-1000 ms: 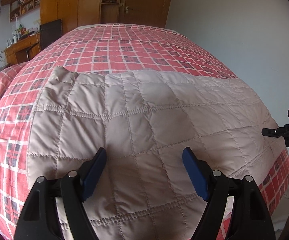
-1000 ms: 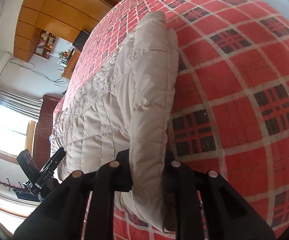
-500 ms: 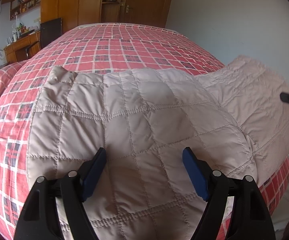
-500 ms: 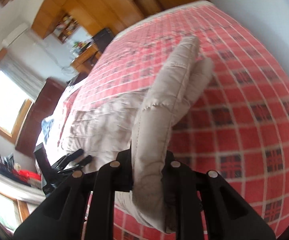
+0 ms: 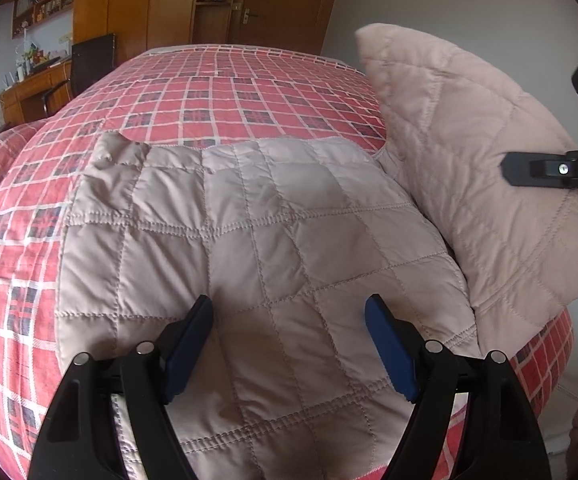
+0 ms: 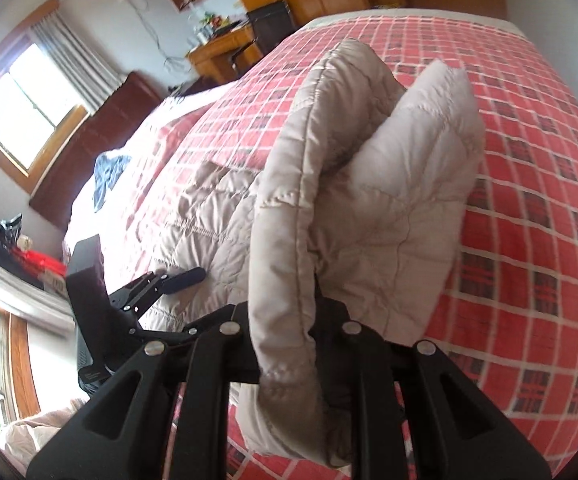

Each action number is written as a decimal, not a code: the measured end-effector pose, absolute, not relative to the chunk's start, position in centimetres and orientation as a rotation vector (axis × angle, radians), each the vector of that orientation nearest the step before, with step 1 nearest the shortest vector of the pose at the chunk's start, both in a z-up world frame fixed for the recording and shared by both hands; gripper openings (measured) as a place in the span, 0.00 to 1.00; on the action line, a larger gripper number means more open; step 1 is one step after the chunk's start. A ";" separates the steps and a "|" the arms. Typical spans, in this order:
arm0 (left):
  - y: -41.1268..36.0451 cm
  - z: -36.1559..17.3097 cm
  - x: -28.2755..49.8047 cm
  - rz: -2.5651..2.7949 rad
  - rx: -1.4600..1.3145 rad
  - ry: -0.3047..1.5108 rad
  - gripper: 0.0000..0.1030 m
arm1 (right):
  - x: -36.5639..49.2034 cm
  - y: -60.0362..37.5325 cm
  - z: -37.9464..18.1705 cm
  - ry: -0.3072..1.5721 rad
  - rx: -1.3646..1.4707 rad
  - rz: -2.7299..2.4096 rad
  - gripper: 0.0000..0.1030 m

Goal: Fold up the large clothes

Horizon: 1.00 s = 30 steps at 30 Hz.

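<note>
My right gripper point(image 6: 289, 320) is clamped on a thick fold of the quilted beige jacket point(image 5: 257, 240); the padded edge runs straight up between the jaws and blocks most of that view. The raised part is held clear of the bed, doubled over, its outer shell to the left and paler lining to the right. In the left wrist view the same raised flap stands at the right, tilted up off the mattress, with the black finger of the right gripper point(image 5: 545, 170) pressed against its outer face.

My left gripper point(image 5: 289, 340) is spread wide, blue pads point(image 5: 191, 344) apart, nothing between them. It hovers low over the near part of the jacket; I cannot tell whether the pads touch the fabric.

The rest of the jacket lies flat on the red plaid bedspread point(image 5: 229, 92), near the foot edge, collar end toward the far left.

Beyond: wooden wardrobe point(image 5: 137, 0) and door point(image 5: 273, 0) past the bed, a desk point(image 5: 33, 88) with clutter at left. Right wrist view shows a window point(image 6: 25, 100) with curtains, a dark blue cloth point(image 6: 109, 176) on the far side of the bed.
</note>
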<state>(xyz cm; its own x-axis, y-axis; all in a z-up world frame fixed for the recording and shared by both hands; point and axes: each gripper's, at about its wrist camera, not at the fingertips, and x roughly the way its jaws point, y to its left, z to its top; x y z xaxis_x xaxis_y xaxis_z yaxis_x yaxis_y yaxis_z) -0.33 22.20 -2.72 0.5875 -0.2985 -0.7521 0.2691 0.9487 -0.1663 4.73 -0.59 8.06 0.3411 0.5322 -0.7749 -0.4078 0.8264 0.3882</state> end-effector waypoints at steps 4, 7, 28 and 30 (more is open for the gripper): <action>23.8 -2.1 -0.2 -0.378 -0.104 0.896 0.76 | 5.2 1.3 7.1 1.092 0.102 0.638 0.16; 26.1 -1.2 0.1 -0.388 -0.194 0.895 0.76 | 5.6 2.7 6.4 1.109 0.076 0.648 0.16; 22.4 -0.5 11.0 -0.628 -0.337 1.038 0.75 | 5.0 6.0 2.7 1.104 -0.037 0.674 0.21; 21.5 -0.9 11.7 -0.631 -0.344 1.053 0.74 | 4.8 5.9 2.5 1.099 -0.032 0.677 0.21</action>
<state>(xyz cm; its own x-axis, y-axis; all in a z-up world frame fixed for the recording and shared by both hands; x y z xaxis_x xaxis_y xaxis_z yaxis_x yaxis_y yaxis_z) 11.71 21.51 -0.85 0.3429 -0.6316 -0.6953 0.3157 0.7746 -0.5480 4.79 5.89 2.51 0.2764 0.4886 -0.8276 -0.5192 0.8005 0.2992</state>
